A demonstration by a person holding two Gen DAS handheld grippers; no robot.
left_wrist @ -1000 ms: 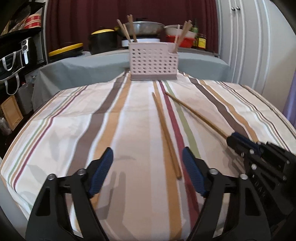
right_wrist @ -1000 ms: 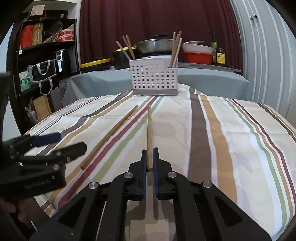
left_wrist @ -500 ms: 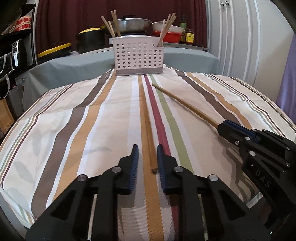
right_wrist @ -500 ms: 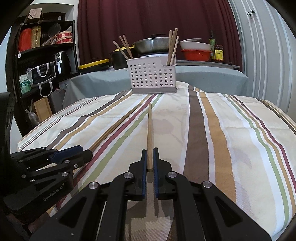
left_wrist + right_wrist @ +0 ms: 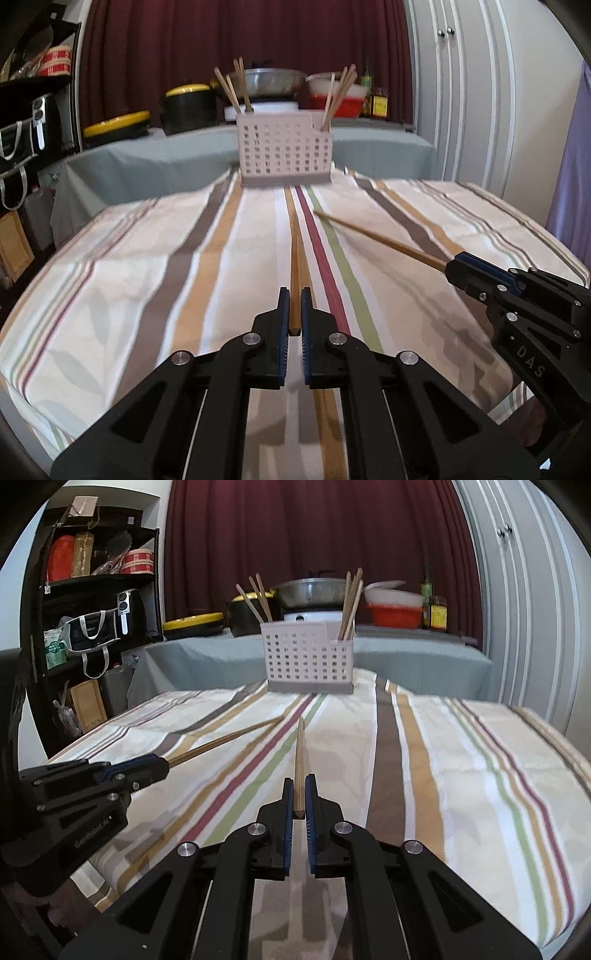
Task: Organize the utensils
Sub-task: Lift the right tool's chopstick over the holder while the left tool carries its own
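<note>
Each of two plain wooden chopsticks is pinched at its near end: one chopstick by the left tongs, the other chopstick by the right tongs. Both point ahead over the striped tabletop toward a white perforated utensil caddy holding more chopsticks at either end.

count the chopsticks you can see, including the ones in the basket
8 visible: one held in the left gripper, one held in the right gripper, three in the basket left compartment, three in its right compartment. More may be hidden inside.
</note>
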